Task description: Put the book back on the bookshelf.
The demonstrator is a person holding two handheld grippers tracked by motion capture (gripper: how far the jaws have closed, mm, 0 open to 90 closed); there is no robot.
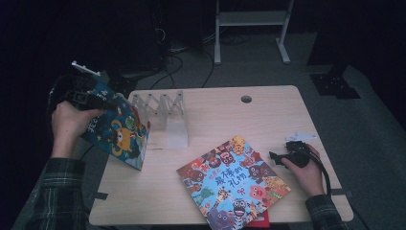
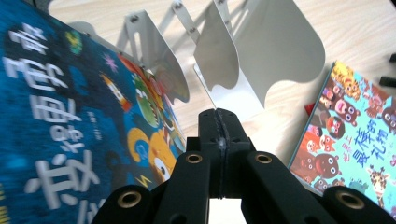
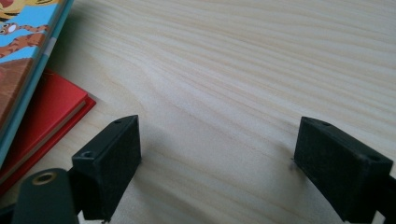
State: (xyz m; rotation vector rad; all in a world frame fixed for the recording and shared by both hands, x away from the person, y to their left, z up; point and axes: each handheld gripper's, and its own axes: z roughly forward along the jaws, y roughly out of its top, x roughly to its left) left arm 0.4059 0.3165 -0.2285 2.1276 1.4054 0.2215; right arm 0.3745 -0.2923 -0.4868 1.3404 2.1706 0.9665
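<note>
A dark blue picture book (image 1: 117,132) stands tilted at the table's left edge, its lower corner on the wood. My left gripper (image 1: 84,98) is at its upper end. In the left gripper view the jaws (image 2: 218,121) are pressed together with nothing seen between them, and the blue book (image 2: 60,116) lies along their left side. A white folding metal book rack (image 1: 165,108) stands just beyond the book, its plates (image 2: 261,60) close ahead of the left jaws. My right gripper (image 1: 282,157) rests on the table at the right, open (image 3: 217,172), with bare wood between its pads.
A light blue animal picture book (image 1: 232,182) lies flat near the front edge on top of a red book (image 3: 42,126). A cable hole (image 1: 246,99) sits at the table's back. A white scrap (image 1: 299,136) lies beyond the right gripper. A white frame (image 1: 251,19) stands on the floor behind.
</note>
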